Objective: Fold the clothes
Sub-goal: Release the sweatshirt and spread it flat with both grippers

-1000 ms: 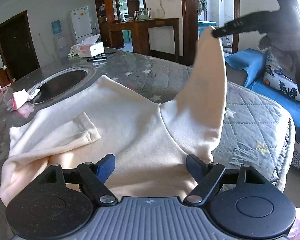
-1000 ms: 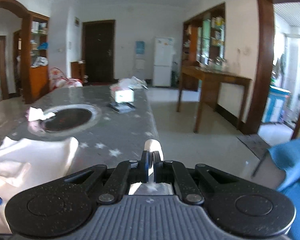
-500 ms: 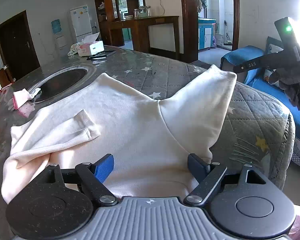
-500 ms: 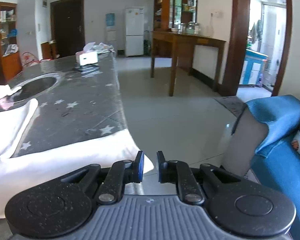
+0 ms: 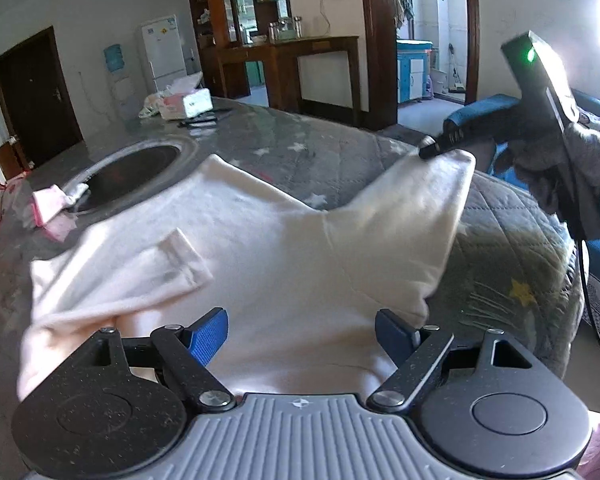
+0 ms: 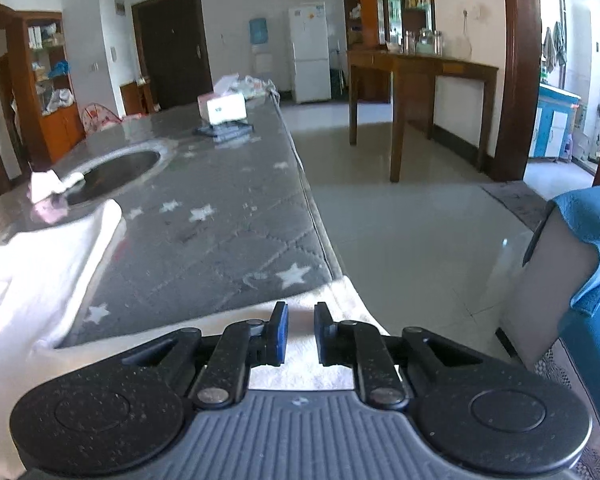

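Your right gripper (image 6: 299, 332) sits with its pads parted by a narrow gap, low over the end of the sleeve (image 5: 412, 216) at the desk's right edge; whether cloth lies between the pads is hard to tell. Your left gripper (image 5: 301, 334) hangs spread wide, gripping nothing, over the near hem of the cream sweater (image 5: 260, 264). That sweater lies flat on the quilted star-print desk (image 6: 220, 236), body toward the near edge, its other sleeve (image 5: 156, 276) already folded across the chest. If you mean to fold this sleeve inward, close squarely on the cuff, lift just clear, and lay it smoothly so no crease bunches at the shoulder.
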The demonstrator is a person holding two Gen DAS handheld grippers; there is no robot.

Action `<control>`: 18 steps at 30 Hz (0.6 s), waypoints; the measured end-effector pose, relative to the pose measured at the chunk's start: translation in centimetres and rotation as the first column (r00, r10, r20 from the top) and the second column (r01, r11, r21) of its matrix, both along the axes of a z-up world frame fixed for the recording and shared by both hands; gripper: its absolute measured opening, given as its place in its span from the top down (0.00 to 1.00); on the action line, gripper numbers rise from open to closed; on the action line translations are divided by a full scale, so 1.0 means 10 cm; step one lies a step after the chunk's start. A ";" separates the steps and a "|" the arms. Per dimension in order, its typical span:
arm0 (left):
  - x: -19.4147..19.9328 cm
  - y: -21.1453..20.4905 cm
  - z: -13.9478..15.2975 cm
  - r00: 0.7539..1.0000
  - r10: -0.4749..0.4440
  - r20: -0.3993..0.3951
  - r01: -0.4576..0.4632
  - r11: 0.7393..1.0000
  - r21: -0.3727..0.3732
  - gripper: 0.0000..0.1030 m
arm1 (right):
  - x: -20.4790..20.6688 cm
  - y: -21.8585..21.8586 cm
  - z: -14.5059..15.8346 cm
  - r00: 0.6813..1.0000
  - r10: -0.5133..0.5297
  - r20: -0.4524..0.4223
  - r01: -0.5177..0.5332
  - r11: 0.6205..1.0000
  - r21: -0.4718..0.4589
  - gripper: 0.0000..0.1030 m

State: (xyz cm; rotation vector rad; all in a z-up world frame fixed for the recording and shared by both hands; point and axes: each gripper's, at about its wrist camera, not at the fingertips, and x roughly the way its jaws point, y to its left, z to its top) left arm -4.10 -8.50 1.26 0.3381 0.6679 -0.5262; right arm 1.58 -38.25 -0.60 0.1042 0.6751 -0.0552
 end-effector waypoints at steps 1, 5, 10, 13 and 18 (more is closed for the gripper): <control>0.03 0.02 0.01 1.000 0.004 0.003 -0.004 1.000 0.003 0.19 | 0.02 0.00 0.00 1.000 0.000 -0.002 0.000 1.000 -0.003 0.86; 0.14 0.08 0.06 1.000 0.021 0.016 -0.022 1.000 0.017 0.30 | 0.01 0.03 0.07 1.000 0.008 0.004 -0.008 1.000 -0.001 0.83; 0.28 0.15 0.11 0.998 0.041 0.038 -0.043 0.998 0.038 0.48 | -0.06 0.20 0.21 0.997 0.069 0.040 -0.069 0.998 0.011 0.79; 0.35 0.15 0.09 0.996 0.040 0.075 -0.045 0.996 0.072 0.48 | -0.08 0.38 0.28 0.989 0.136 0.056 -0.137 0.990 0.018 0.76; 0.53 0.12 -0.03 0.996 0.037 0.075 -0.046 0.991 0.126 0.55 | -0.09 0.70 0.35 0.966 0.249 0.064 -0.251 0.967 0.028 0.71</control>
